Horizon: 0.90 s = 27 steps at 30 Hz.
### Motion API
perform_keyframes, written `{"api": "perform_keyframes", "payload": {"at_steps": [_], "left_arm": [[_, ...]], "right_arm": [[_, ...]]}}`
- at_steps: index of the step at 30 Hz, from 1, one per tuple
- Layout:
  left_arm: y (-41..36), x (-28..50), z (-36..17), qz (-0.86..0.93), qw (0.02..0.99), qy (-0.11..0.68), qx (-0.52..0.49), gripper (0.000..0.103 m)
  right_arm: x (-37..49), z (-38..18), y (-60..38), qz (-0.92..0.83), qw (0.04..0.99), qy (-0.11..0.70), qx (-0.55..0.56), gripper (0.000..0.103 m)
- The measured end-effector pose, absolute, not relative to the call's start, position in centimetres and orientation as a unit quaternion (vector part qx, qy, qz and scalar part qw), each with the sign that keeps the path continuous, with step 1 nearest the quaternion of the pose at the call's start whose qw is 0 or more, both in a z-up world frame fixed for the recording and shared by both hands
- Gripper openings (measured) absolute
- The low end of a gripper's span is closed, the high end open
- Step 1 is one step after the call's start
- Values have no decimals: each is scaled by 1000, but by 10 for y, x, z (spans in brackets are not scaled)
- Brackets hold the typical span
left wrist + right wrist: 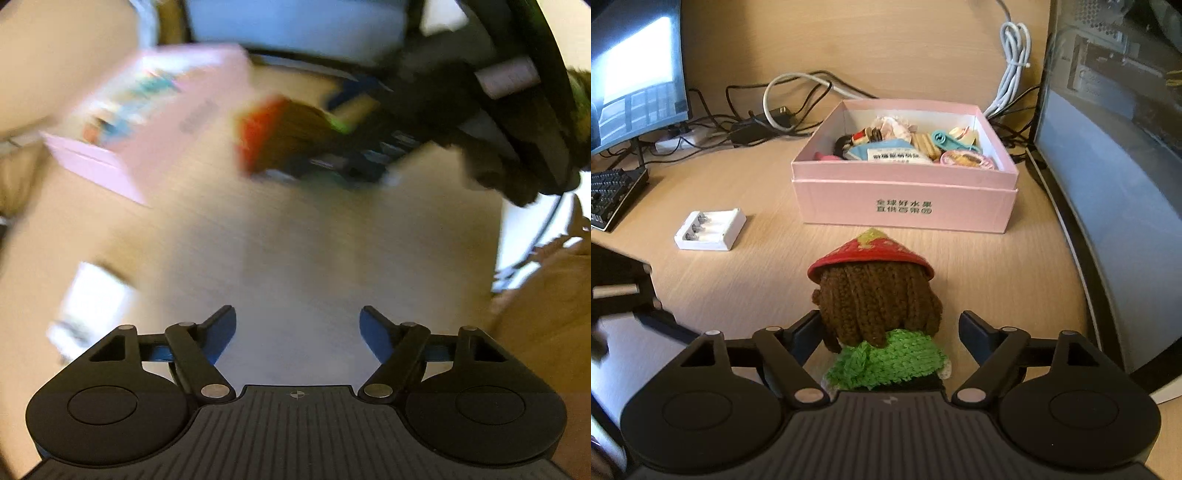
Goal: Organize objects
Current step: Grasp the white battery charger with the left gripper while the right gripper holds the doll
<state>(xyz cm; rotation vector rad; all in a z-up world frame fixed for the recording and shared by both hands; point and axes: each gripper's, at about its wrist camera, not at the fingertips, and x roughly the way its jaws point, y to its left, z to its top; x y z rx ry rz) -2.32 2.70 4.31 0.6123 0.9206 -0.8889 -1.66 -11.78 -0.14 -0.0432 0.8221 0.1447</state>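
A crocheted doll with brown hair, red hat and green scarf stands on the wooden desk between the fingers of my right gripper. The jaws are open; the left finger touches the doll, the right one stands apart. A pink box holding several small items sits beyond the doll. A white battery charger lies to the left. My left gripper is open and empty above the desk. Its view is blurred and shows the pink box, the doll and the charger.
A monitor and keyboard stand at the left. Cables run along the back wall. A computer case stands close on the right. The other gripper's black body is at the upper right of the left wrist view.
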Motion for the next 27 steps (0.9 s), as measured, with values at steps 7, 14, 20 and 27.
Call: {"api": "perform_keyframes", "payload": {"at_steps": [7,14,20,27], "left_arm": [[74,51,58,-351,777,392,346,80],[77,94,30,-363,725,444,382,82],[94,101,28,-348,755,470,296,81],[113,65,29,-295,808,477,178,53]], "right_arm": [[-28,7,-114,63,918,391,-8,83],[-45,10,-107,54,919,390,1,85],[-54,8,-108,43,918,393,5,86],[-40,-3,-89,79,910,407,-21,86]]}}
